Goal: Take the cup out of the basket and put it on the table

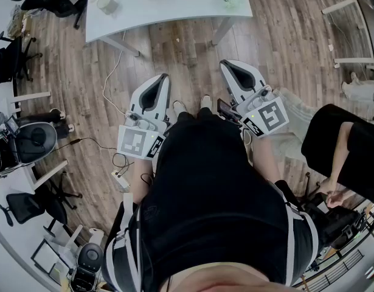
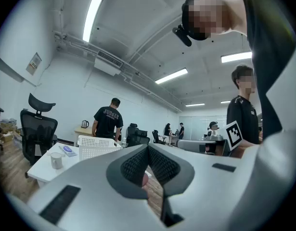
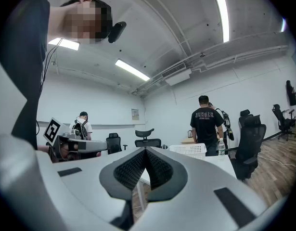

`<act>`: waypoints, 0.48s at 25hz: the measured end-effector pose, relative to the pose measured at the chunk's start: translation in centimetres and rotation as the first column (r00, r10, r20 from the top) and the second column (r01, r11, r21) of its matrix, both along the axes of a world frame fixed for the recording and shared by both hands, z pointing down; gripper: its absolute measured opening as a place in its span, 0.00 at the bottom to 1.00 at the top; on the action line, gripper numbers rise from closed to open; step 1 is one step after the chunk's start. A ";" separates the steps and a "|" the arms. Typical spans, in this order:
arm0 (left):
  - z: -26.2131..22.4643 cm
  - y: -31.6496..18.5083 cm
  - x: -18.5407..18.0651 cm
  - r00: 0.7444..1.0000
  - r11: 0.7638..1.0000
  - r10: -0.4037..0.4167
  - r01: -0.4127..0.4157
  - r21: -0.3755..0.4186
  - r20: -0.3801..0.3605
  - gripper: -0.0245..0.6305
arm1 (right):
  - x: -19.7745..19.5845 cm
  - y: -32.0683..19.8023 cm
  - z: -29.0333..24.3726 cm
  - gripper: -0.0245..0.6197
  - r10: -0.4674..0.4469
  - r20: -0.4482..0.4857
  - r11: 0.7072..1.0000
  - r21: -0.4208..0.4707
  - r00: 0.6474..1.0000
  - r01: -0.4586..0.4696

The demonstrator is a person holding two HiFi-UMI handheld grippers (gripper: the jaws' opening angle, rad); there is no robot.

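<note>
A small pale cup [image 2: 56, 160] with a handle is seen standing upright on the white table [image 2: 42, 166], outside the white perforated plastic basket [image 2: 96, 147] and just to its left in the left gripper view; whether cup and basket touch cannot be told. A small blue object [image 2: 67, 149] is laid flat on the tabletop behind the cup, beside the basket's wall. Both tools are held well short of the table, level at the waist of the person in black who carries them, above the brown wood-plank floor [image 1: 284, 47]. The left gripper [image 2: 148, 148], white-shelled with black ribbed pads, is shown with its jaws pressed together at the tips and empty. The right gripper [image 3: 145, 150] is likewise closed tip to tip and empty. A marker cube [image 1: 138, 142] with a black-and-white square pattern is carried at the rear of the left tool, and its match is seen on the right one. Beyond the table a person in a black printed T-shirt [image 2: 109, 121] is pictured standing with back turned, near a silver kettle [image 2: 85, 123] set on a pale wooden counter. A black high-backed office chair [image 2: 38, 129] is parked to the left of the table. The room is lit by long ceiling strip lights [image 2: 92, 16].
</note>
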State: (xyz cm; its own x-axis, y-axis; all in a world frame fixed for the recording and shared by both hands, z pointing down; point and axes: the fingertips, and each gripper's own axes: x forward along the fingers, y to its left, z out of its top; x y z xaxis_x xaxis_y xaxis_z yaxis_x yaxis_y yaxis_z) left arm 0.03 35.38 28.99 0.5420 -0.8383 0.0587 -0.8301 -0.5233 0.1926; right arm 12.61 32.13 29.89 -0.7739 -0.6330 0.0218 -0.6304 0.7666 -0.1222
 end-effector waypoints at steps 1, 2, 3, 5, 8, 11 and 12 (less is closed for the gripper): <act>0.0 0.0 -0.2 1.000 1.000 -0.004 0.004 0.000 -0.002 0.07 | 0.0 -0.1 0.0 0.07 0.003 0.000 1.000 0.001 1.000 -0.003; 0.0 -0.1 -0.3 1.000 1.000 -0.007 0.007 0.000 -0.002 0.07 | 0.1 -0.2 -0.1 0.07 0.006 0.001 1.000 0.001 1.000 -0.006; 0.0 -0.2 -0.4 1.000 1.000 -0.010 0.010 0.000 -0.002 0.07 | 0.2 -0.3 -0.1 0.07 0.008 0.002 1.000 0.003 1.000 -0.008; 0.0 -0.3 -0.3 1.000 1.000 -0.013 0.013 0.002 0.002 0.07 | 0.4 -0.6 -0.2 0.07 0.012 0.006 1.000 0.004 1.000 -0.012; 0.1 -0.2 -0.1 1.000 1.000 -0.019 0.019 0.002 0.004 0.07 | 0.9 -0.6 -0.1 0.07 0.012 0.012 1.000 0.001 1.000 -0.012; 0.2 0.0 0.2 1.000 1.000 -0.026 0.026 -0.001 0.000 0.07 | 1.2 -0.4 -0.2 0.07 0.000 0.025 1.000 0.005 1.000 0.000; 0.3 0.0 0.3 1.000 1.000 -0.029 0.029 -0.002 -0.001 0.07 | 1.3 -0.3 -0.3 0.07 -0.006 0.032 1.000 0.009 0.999 0.006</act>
